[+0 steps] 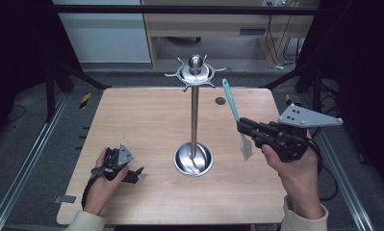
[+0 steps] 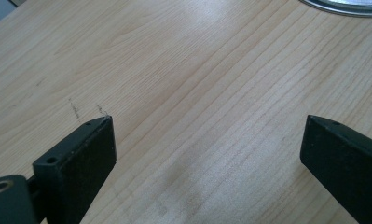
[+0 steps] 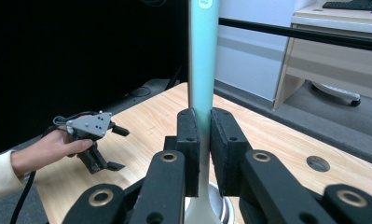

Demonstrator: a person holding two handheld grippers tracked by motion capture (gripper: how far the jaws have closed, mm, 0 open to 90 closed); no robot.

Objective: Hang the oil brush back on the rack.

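Gripping a teal-handled spatula (image 1: pixel 237 120), the right gripper (image 1: pixel 241 127) hangs above the right half of the wooden table (image 1: pixel 146 120), its two black jaws clamped on the handle; the right gripper view shows the padded faces pressed flat against both sides of the handle (image 3: pixel 202 70), which rises straight up between them. From the high view the spatula stands tilted, its teal end pointing up and away toward the far edge of the table, its pale blade (image 1: pixel 246 147) hanging below the jaws, clear of the tabletop. A small white mark sits at the very top of the handle in the right gripper view, too cut off to read; no other brand or writing can be made out anywhere. The left gripper (image 1: pixel 132 174) rests low near the front left of the table, held in the person's left hand (image 1: pixel 103 180), and its jaws stand wide apart with nothing between them, bare wood grain showing between the two black pads (image 2: pixel 88 154) in the left gripper view. Between the two grippers stands a steel utensil rack (image 1: pixel 195 106), a slim pole rising from a round dish base (image 1: pixel 193 159) to a ring of hooks (image 1: pixel 195 73) at the top. The spatula sits to the right of that pole, apart from it, its upper end not far below the level of the hooks. A small dark round hole (image 1: pixel 220 101) marks the table behind the spatula.
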